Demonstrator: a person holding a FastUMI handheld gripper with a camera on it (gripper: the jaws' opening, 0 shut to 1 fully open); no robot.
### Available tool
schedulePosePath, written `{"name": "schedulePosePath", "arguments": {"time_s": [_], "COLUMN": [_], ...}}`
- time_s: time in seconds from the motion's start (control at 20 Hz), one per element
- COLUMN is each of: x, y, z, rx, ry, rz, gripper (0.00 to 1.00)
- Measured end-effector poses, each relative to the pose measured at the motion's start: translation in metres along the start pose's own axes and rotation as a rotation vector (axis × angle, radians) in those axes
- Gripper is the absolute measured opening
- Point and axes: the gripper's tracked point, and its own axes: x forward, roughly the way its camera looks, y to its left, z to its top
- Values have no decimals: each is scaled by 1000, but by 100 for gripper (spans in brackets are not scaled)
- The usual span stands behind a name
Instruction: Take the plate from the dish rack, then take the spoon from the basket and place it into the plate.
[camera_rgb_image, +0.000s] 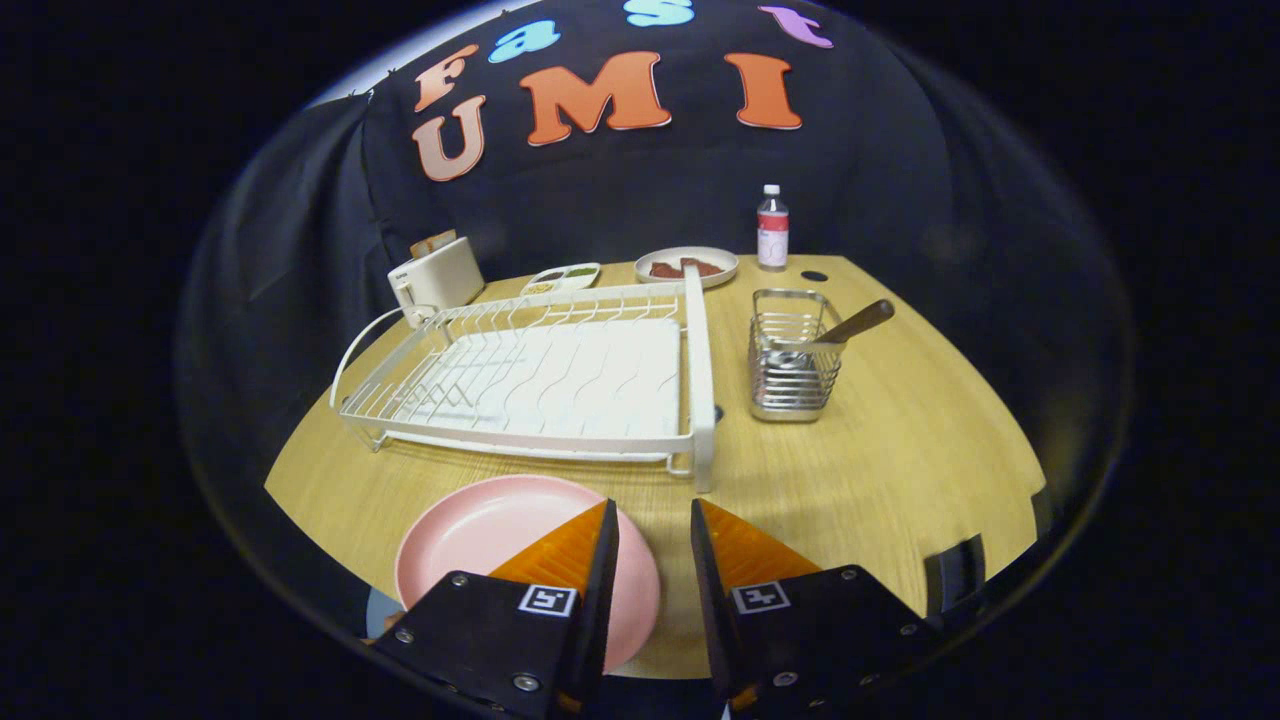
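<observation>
A pink plate (490, 545) lies flat on the wooden table (900, 470), just in front of the white dish rack (560, 375). My gripper (652, 515) hangs over the plate's right rim with its fingers open and nothing between them; the left finger (575, 550) covers part of the plate. The spoon (850, 325) leans in the wire metal basket (793, 360), beyond the fingers and to the right of the rack, its brown handle pointing up and right.
At the back of the table stand a white toaster (437, 275), a small divided dish (563, 278), a plate with reddish food (687, 265) and a bottle (772, 228). Bare tabletop lies to the right of the basket and of my right finger.
</observation>
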Motion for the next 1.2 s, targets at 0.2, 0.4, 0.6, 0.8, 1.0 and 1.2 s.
{"name": "schedulePosePath", "arguments": {"time_s": [0.2, 0.4, 0.6, 0.8, 1.0, 1.2], "x": [-4, 0, 5, 20, 40, 51], "y": [-39, -80, -94, -105, -113, -115], "z": [22, 48, 72, 88, 99, 98], "rx": [-25, 51, 70, 50, 65, 116], "ry": [-108, -230, -324, -373, -394, -382], "rz": [-100, -179, -171, -207, -227, -204], "gripper": [56, 63, 63, 63, 56, 45]}}
